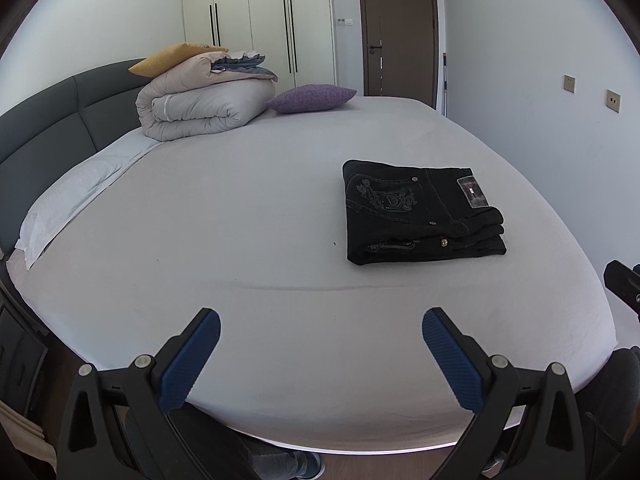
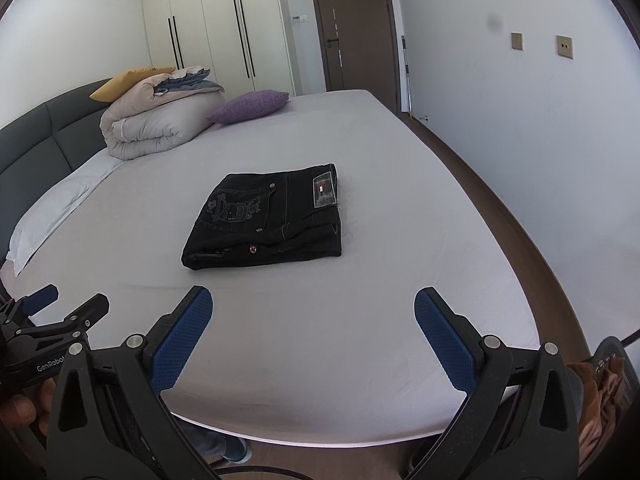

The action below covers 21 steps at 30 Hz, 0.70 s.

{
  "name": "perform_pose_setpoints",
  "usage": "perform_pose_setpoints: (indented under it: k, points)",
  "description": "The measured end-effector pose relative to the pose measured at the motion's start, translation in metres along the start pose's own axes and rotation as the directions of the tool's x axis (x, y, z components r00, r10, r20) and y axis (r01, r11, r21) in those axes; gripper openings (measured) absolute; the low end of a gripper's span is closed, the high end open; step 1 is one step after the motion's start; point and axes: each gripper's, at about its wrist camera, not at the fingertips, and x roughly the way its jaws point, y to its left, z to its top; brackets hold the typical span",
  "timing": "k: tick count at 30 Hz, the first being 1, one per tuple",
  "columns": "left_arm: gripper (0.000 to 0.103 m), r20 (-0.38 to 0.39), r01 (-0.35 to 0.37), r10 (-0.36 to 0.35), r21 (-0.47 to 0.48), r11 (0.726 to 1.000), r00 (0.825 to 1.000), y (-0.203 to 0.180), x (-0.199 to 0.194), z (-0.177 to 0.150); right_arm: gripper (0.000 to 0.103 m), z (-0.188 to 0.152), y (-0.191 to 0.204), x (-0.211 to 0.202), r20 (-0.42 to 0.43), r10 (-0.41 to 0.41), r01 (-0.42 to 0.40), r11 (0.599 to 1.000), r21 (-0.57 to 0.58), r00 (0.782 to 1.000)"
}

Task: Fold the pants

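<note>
Black jeans (image 1: 420, 212) lie folded into a compact rectangle on the bed (image 1: 240, 240), waistband label up; they also show in the right wrist view (image 2: 268, 218). My left gripper (image 1: 321, 322) is open and empty, held back over the bed's near edge, left of the jeans. My right gripper (image 2: 313, 300) is open and empty, just short of the jeans. Part of the right gripper shows at the left view's right edge (image 1: 624, 286), and the left gripper at the right view's left edge (image 2: 52, 316).
A rolled grey duvet (image 1: 204, 108) with a yellow pillow (image 1: 172, 58), a purple cushion (image 1: 310, 98) and a white pillow (image 1: 68, 200) lie by the dark headboard (image 1: 44, 136). Wardrobes and a brown door (image 1: 396, 32) stand behind. The wall is to the right.
</note>
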Motion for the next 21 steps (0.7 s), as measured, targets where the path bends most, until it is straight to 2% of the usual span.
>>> perform_pose_setpoints:
  k: [7,21]
  points:
    - [0.103,-0.029,0.012,-0.012,-0.009,1.0,0.999,0.002,0.007,-0.004,0.103,-0.004,0.001,0.01,-0.028,0.005,-0.005,1.0,-0.009,1.0]
    - [0.103,-0.036,0.014,-0.014,-0.004,1.0,0.999,0.001,0.008,-0.006,0.103,-0.008,0.012,0.017,-0.047,0.017,-0.018,1.0,-0.024,0.999]
